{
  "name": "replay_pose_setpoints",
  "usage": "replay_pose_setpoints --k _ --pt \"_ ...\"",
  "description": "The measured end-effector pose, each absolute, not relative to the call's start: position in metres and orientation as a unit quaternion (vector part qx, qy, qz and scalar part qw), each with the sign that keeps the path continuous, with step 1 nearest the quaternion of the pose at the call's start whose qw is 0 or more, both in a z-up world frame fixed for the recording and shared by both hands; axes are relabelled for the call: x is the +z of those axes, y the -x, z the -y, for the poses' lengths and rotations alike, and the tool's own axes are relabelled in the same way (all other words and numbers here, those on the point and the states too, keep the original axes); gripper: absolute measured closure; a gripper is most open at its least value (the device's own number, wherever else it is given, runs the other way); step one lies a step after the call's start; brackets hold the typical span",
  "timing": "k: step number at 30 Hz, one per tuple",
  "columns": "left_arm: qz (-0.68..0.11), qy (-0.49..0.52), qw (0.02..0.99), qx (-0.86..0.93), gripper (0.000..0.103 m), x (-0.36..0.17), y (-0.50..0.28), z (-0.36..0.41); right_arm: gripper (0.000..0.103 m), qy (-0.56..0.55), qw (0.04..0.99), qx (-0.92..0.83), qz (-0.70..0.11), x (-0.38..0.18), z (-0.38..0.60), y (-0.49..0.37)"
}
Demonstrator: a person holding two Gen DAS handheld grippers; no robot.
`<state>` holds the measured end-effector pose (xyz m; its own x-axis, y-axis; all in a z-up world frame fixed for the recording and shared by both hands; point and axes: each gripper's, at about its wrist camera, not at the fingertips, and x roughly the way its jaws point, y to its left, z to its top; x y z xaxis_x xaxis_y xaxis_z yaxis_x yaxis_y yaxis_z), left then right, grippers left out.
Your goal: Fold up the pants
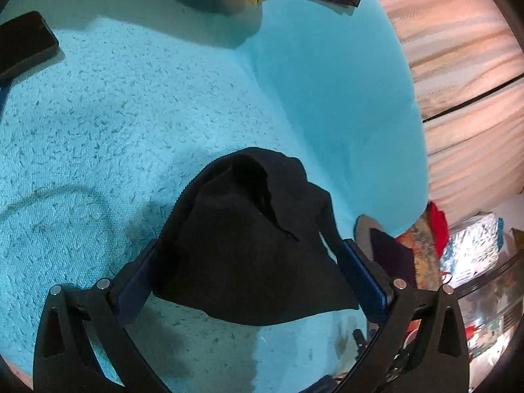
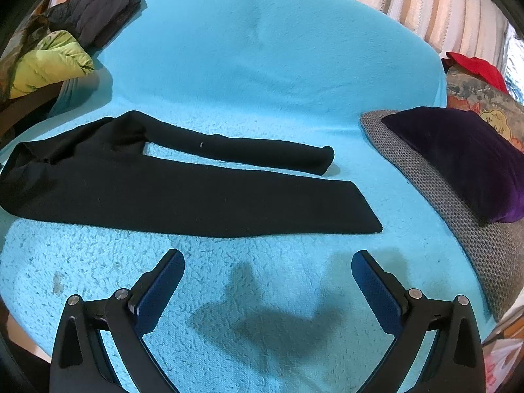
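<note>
Black pants [image 2: 183, 193] lie on a turquoise blanket [image 2: 262, 65], both legs stretched to the right, the waist at the left. My right gripper [image 2: 268, 258] is open and empty, hovering just in front of the near leg. In the left wrist view, a bunch of the black pants fabric [image 1: 252, 239] is draped over and between my left gripper's fingers [image 1: 134, 278], lifted above the blanket [image 1: 98, 114]. The fingers stand wide apart and their tips are hidden by the cloth, so my left gripper's [image 1: 249, 245] grip is unclear.
A dark purple cushion [image 2: 468, 163] on a grey mat [image 2: 425, 190] lies at the right. A yellow-green jacket [image 2: 49, 62] and a dark garment [image 2: 95, 13] are piled at the back left. A black phone [image 1: 23, 42] rests on the blanket. Striped curtains [image 1: 458, 49] hang behind.
</note>
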<state>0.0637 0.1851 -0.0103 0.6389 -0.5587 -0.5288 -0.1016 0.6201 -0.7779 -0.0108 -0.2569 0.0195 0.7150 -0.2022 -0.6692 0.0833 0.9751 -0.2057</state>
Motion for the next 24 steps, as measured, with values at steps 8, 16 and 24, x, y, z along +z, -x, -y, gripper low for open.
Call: replay_pose_setpoints --k 8,16,24 --pt "-0.446 0.309 0.835 -0.089 0.096 -0.016 -0.058 -0.173 0.001 0.034 0.936 -0.071 -0.342 0.030 0.272 0.021" --pt "-0.412 0.211 0.882 -0.090 0.096 0.004 -0.049 -0.144 0.001 -0.150 0.933 -0.032 -0.326 0.066 0.406 0.006" --pt "-0.410 0.242 0.875 -0.092 0.080 0.006 -0.059 -0.140 0.011 -0.398 0.820 0.015 -0.410 0.007 0.512 -0.042"
